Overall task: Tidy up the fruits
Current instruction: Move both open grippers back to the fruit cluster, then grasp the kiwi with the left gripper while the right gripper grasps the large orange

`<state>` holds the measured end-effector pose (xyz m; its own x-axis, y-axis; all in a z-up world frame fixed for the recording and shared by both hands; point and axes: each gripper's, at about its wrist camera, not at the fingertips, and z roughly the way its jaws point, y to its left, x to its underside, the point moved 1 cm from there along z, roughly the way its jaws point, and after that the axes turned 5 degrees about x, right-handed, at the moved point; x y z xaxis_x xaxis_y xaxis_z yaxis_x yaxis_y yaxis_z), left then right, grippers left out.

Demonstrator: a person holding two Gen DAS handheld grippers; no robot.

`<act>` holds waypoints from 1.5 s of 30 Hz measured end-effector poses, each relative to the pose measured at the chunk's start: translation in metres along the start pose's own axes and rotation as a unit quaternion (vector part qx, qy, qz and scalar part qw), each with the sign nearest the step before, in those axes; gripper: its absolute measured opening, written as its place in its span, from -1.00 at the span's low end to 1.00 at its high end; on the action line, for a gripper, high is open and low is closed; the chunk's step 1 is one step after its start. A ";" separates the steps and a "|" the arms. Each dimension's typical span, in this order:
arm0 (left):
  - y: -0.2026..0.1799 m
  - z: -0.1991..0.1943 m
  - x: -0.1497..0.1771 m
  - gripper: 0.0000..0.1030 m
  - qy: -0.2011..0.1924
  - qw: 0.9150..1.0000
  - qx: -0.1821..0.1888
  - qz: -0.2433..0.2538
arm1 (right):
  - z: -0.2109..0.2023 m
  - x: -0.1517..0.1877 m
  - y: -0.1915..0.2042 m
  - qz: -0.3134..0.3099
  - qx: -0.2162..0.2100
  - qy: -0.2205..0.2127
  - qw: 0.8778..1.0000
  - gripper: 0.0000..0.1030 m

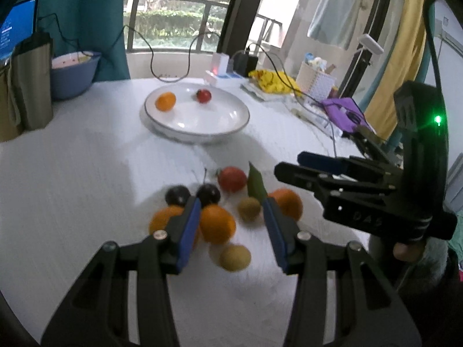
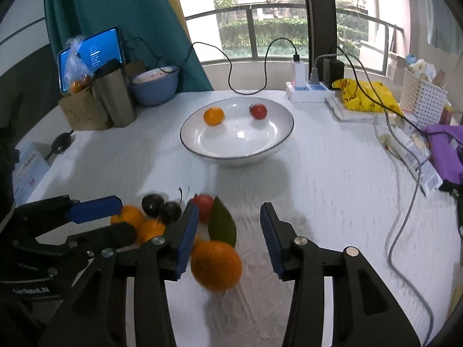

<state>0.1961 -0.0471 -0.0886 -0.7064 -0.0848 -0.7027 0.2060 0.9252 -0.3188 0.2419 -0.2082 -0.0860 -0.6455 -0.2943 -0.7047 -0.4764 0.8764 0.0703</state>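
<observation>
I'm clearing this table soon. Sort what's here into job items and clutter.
Job: white bowl holding an orange and a tomato; loose fruit pile with oranges, cherries, kiwis, a tomato and a leaf.

Clutter: tablet, steel cup, blue bowl, power strip, yellow bag, basket.

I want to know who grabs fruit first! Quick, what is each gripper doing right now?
Left gripper: open, holding nothing, above the orange in the pile.
Right gripper: open, holding nothing, with the big orange between its fingers, not pressed.
</observation>
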 end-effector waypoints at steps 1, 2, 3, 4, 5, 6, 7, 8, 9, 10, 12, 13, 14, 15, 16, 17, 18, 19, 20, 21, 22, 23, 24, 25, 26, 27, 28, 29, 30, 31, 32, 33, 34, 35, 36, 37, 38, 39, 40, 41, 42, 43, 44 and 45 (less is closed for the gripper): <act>0.000 0.001 0.003 -0.09 0.004 1.000 0.000 -0.002 | 0.000 0.002 0.000 0.002 -0.001 0.001 1.000 0.07; -0.001 0.002 0.007 -0.09 0.007 1.000 0.001 -0.004 | 0.000 0.005 0.000 0.003 -0.003 0.003 1.000 0.07; -0.001 0.003 0.009 -0.09 0.009 1.000 0.001 -0.006 | 0.000 0.008 0.001 0.004 -0.003 0.005 1.000 0.07; -0.001 0.005 0.012 -0.09 0.012 1.000 0.002 -0.006 | 0.001 0.010 0.002 0.004 -0.003 0.007 1.000 0.07; -0.001 0.007 0.014 -0.09 0.016 1.000 0.000 -0.005 | 0.001 0.013 0.002 0.004 -0.004 0.009 1.000 0.07; -0.002 0.008 0.016 -0.09 0.020 1.000 -0.002 -0.006 | 0.002 0.014 0.002 0.004 -0.005 0.010 1.000 0.07; -0.001 0.010 0.017 -0.09 0.023 1.000 -0.003 -0.007 | 0.003 0.017 0.002 0.004 -0.007 0.012 1.000 0.07; -0.001 0.012 0.019 -0.09 0.027 1.000 -0.004 -0.008 | 0.004 0.018 0.002 0.004 -0.008 0.014 1.000 0.07; -0.001 0.013 0.020 -0.09 0.030 0.999 -0.004 -0.009 | 0.004 0.020 0.003 0.004 -0.010 0.016 1.000 0.07; -0.001 0.014 0.022 -0.09 0.033 0.999 -0.004 -0.009 | 0.005 0.021 0.003 0.005 -0.011 0.017 1.000 0.07; -0.001 0.016 0.024 -0.09 0.038 0.999 -0.008 -0.009 | 0.007 0.024 0.003 0.005 -0.014 0.020 1.000 0.07; -0.001 0.018 0.026 -0.09 0.042 0.999 -0.009 -0.009 | 0.007 0.025 0.003 0.005 -0.014 0.022 1.000 0.07; 0.000 0.019 0.027 -0.09 0.045 0.999 -0.010 -0.009 | 0.008 0.026 0.003 0.005 -0.015 0.024 1.000 0.07; 0.000 0.020 0.029 -0.09 0.048 0.999 -0.011 -0.009 | 0.008 0.028 0.003 0.005 -0.016 0.025 1.000 0.07; 0.000 0.022 0.030 -0.09 0.052 0.999 -0.014 -0.009 | 0.009 0.029 0.003 0.005 -0.017 0.026 0.999 0.07; 0.001 0.024 0.032 -0.09 0.056 0.998 -0.016 -0.009 | 0.010 0.030 0.003 0.005 -0.018 0.028 0.999 0.07; 0.001 0.026 0.033 -0.09 0.061 0.998 -0.019 -0.008 | 0.011 0.032 0.003 0.005 -0.019 0.031 0.999 0.07; 0.001 0.027 0.034 -0.09 0.062 0.998 -0.021 -0.008 | 0.011 0.032 0.003 0.004 -0.019 0.032 0.999 0.07; 0.000 0.028 0.035 -0.09 0.062 0.998 -0.024 -0.004 | 0.012 0.034 0.002 0.004 -0.020 0.034 0.999 0.07; -0.001 0.028 0.035 -0.09 0.062 0.998 -0.025 0.002 | 0.012 0.035 0.002 0.004 -0.022 0.035 0.999 0.07; -0.002 0.029 0.035 -0.10 0.063 0.998 -0.025 0.006 | 0.013 0.035 0.002 0.003 -0.023 0.036 0.999 0.07; -0.004 0.029 0.036 -0.10 0.064 0.998 -0.025 0.012 | 0.013 0.035 0.003 0.000 -0.022 0.036 0.999 0.07; -0.005 0.030 0.036 -0.11 0.064 0.997 -0.025 0.016 | 0.013 0.036 0.004 -0.001 -0.021 0.035 0.999 0.07; -0.007 0.030 0.037 -0.14 0.066 0.997 -0.026 0.022 | 0.014 0.036 0.004 -0.002 -0.022 0.036 0.999 0.07; -0.009 0.030 0.038 -0.23 0.065 0.997 -0.027 0.026 | 0.016 0.036 0.003 -0.002 -0.026 0.041 0.999 0.07; -0.010 0.030 0.038 -0.32 0.066 0.997 -0.025 0.028 | 0.017 0.036 0.003 -0.002 -0.027 0.044 0.999 0.07; -0.011 0.030 0.039 -0.37 0.066 0.997 -0.025 0.029 | 0.017 0.037 0.003 -0.002 -0.029 0.046 0.999 0.06; -0.010 0.029 0.039 -0.44 0.066 0.997 -0.025 0.029 | 0.016 0.037 0.004 -0.004 -0.030 0.046 0.998 -0.04; -0.011 0.029 0.039 -0.45 0.066 0.997 -0.024 0.029 | 0.017 0.037 0.005 -0.006 -0.032 0.047 0.998 -0.10; -0.010 0.028 0.039 -0.45 0.066 0.997 -0.022 0.028 | 0.017 0.037 0.006 -0.009 -0.031 0.047 0.998 -0.10; -0.010 0.028 0.040 -0.45 0.066 0.997 -0.021 0.028 | 0.017 0.037 0.006 -0.010 -0.030 0.046 0.998 -0.11; -0.011 0.027 0.040 -0.45 0.065 0.997 -0.020 0.028 | 0.017 0.037 0.006 -0.010 -0.031 0.046 0.998 -0.11; -0.011 0.027 0.040 -0.45 0.065 0.997 -0.018 0.029 | 0.017 0.037 0.007 -0.009 -0.031 0.046 0.998 -0.11; -0.012 0.027 0.039 -0.45 0.065 0.997 -0.017 0.030 | 0.016 0.037 0.006 -0.007 -0.033 0.046 0.998 -0.11; -0.014 0.026 0.038 -0.45 0.064 0.997 -0.015 0.031 | 0.016 0.037 0.006 -0.006 -0.033 0.046 0.998 -0.11; -0.015 0.024 0.038 -0.45 0.062 0.997 -0.013 0.033 | 0.015 0.037 0.006 -0.006 -0.032 0.044 0.998 -0.11; -0.016 0.023 0.037 -0.45 0.061 0.997 -0.012 0.034 | 0.013 0.036 0.005 -0.006 -0.031 0.042 0.999 -0.11; -0.017 0.022 0.036 -0.45 0.059 0.998 -0.012 0.036 | 0.012 0.036 0.004 -0.005 -0.031 0.041 0.999 -0.11; -0.019 0.021 0.035 -0.45 0.057 0.998 -0.010 0.037 | 0.011 0.035 0.002 -0.003 -0.030 0.039 0.999 -0.11; -0.020 0.019 0.034 -0.45 0.055 0.998 -0.008 0.039 | 0.008 0.033 0.000 -0.001 -0.028 0.036 0.999 -0.11; -0.021 0.018 0.032 -0.45 0.053 0.998 -0.008 0.041 | 0.007 0.031 -0.002 0.001 -0.027 0.033 0.999 -0.11; -0.023 0.016 0.030 -0.45 0.050 0.998 -0.006 0.043 | 0.005 0.030 -0.004 0.002 -0.025 0.031 0.999 -0.11; -0.024 0.016 0.027 -0.45 0.048 0.998 -0.005 0.045 | 0.002 0.028 -0.007 0.004 -0.023 0.027 0.999 -0.11; -0.025 0.015 0.025 -0.45 0.047 0.998 -0.004 0.046 | 0.000 0.026 -0.008 0.005 -0.021 0.025 0.999 -0.11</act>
<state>0.1833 -0.0776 -0.1081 -0.7446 0.0360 -0.6666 0.2680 0.9306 -0.2492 0.2297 -0.2228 -0.1049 -0.6782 -0.3056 -0.6683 -0.4944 0.8626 0.1073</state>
